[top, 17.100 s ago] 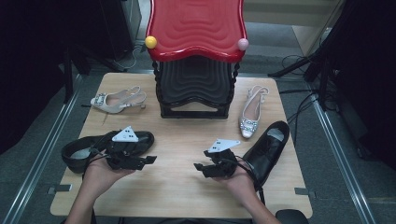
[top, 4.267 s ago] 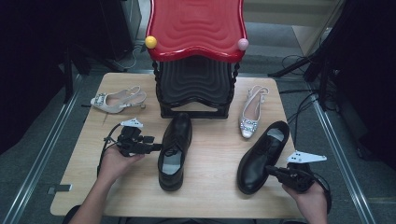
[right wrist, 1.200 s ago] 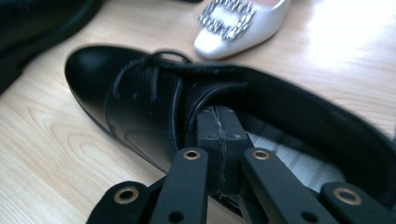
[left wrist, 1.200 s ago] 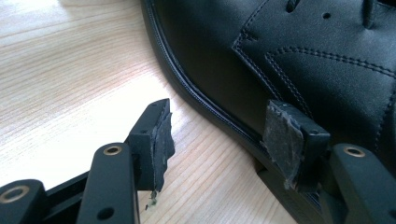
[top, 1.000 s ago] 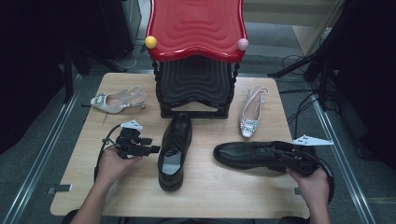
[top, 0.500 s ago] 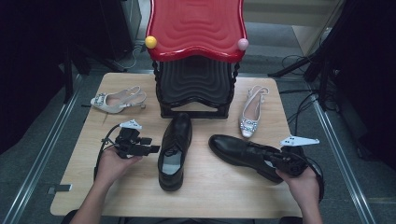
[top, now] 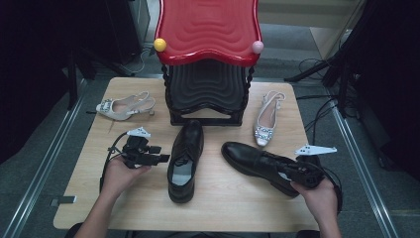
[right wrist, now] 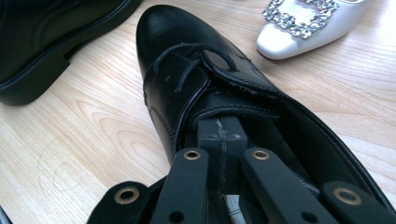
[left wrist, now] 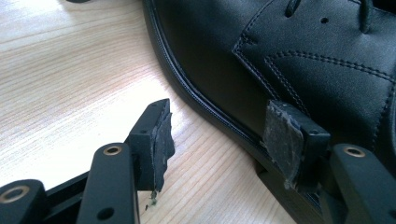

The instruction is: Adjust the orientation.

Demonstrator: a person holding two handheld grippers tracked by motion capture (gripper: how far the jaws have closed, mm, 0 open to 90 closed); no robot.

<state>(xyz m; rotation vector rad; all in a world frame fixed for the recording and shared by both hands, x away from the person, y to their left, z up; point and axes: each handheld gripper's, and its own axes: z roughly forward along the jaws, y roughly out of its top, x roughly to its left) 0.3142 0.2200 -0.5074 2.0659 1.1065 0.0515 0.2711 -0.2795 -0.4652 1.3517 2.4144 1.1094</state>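
Note:
Two black lace-up shoes lie on the wooden table (top: 148,208). The left shoe (top: 185,158) points its toe toward the far side. My left gripper (top: 163,158) rests open beside its left flank; in the left gripper view the gripper (left wrist: 219,135) has one pad over bare wood and the other against the shoe's side (left wrist: 299,56). The right shoe (top: 257,161) lies crosswise, toe to the left. My right gripper (top: 289,171) reaches into its opening from the heel end. In the right gripper view the gripper (right wrist: 219,135) has its jaws pressed together inside that shoe (right wrist: 173,70), under the tongue.
A red-topped black stool (top: 208,29) stands at the table's far middle. A beige slingback heel (top: 124,106) lies far left, and a silver jewelled one (top: 267,119) (right wrist: 303,23) far right, close to the held shoe's toe. Cables trail off the right side.
Over the last seconds my right gripper turned the right shoe crosswise and pulled it left toward the middle; since half a second ago it has barely moved. The left gripper stays still.

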